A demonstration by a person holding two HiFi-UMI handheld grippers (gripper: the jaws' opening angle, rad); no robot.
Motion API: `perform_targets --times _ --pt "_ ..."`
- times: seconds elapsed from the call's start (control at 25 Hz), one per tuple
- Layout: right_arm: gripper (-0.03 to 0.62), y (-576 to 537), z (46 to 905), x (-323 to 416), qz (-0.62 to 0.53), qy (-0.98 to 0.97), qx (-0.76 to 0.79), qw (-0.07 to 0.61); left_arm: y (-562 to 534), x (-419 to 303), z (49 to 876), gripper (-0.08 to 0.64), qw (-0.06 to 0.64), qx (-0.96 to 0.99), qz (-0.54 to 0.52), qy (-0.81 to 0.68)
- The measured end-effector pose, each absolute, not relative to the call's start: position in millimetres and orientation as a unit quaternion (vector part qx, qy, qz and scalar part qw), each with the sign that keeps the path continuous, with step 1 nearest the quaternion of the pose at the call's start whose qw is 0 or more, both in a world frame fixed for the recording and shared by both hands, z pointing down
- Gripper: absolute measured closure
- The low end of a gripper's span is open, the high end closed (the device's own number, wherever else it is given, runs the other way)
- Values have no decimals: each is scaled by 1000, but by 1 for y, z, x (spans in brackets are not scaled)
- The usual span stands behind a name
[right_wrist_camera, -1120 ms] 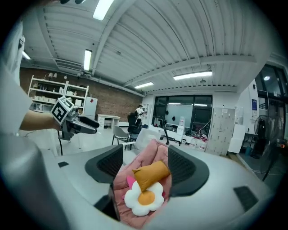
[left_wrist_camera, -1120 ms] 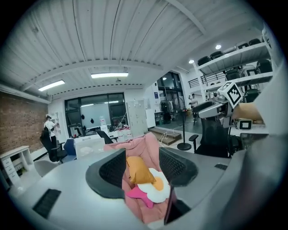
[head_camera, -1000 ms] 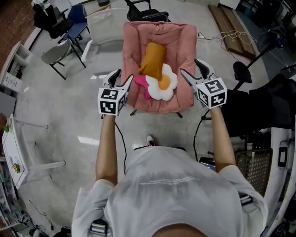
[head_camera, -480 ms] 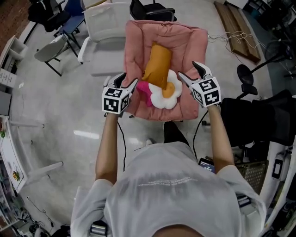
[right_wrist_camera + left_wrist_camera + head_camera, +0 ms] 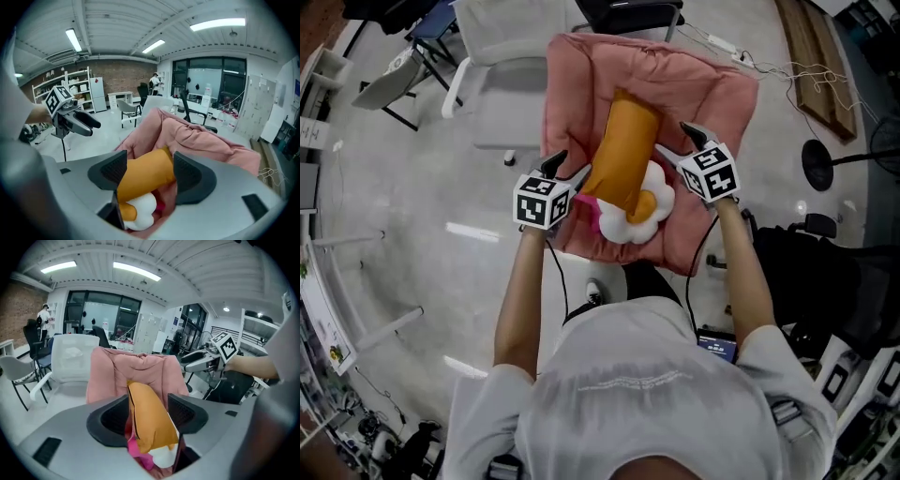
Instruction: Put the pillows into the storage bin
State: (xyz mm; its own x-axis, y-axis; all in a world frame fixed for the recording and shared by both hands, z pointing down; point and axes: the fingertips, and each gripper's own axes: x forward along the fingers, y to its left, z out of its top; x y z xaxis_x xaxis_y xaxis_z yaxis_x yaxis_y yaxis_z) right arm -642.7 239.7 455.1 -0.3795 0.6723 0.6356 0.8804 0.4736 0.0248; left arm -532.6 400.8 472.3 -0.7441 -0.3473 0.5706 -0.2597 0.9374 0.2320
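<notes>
The left gripper [image 5: 569, 169] has just been opening its jaws, and the right gripper [image 5: 677, 141] also stands with its jaws apart. The two flank the long orange fabric bolster pillow [image 5: 623, 155], which sits in line with each pair of jaws but is pinched by neither. The likeliest slip, as I judge it, is a shallow bite: soft stuffing squeezes out of pads that close only on loose cover. Uneven closing would let one end sag. The bolster lies across a white egg-shaped plush pillow with a yellow yolk [image 5: 637, 211] and a bright pink pillow [image 5: 589, 208] that is half buried. Lifting it could drag either one off the front edge of the pink padded chair [image 5: 712, 94] onto the floor. All the pillows are on that chair, none in the white plastic tub [image 5: 70, 359] behind it, which I take for the storage bin. By count there are two grippers, three pillows, one pink chair and one white tub.
</notes>
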Motion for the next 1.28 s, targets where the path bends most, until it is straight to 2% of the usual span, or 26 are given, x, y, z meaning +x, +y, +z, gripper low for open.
perform_targets --times 0.24,0.48,0.68,0.92,0.96,1.16,1.28 --pt "239 269 543 -713 -145 -746 -533 372 385 -594 527 253 375 170 -105 -905" --pt "201 303 631 -745 -133 -676 -577 439 401 -614 565 253 404 141 -138 -893" --pt "156 324 666 -748 -113 -616 -620 471 421 -619 580 253 419 117 -151 -888" --pt "157 341 692 -741 -90 -620 -620 473 436 -625 583 253 418 100 -160 -889" --pt "174 343 696 -738 -96 -620 -617 475 437 -625 584 255 417 99 -162 -889" --pt "341 351 698 -725 -98 -619 -615 479 436 -627 588 255 418 95 -166 -888" --pt "401 346 684 -723 -68 -633 -615 465 436 -626 585 255 414 94 -166 -890"
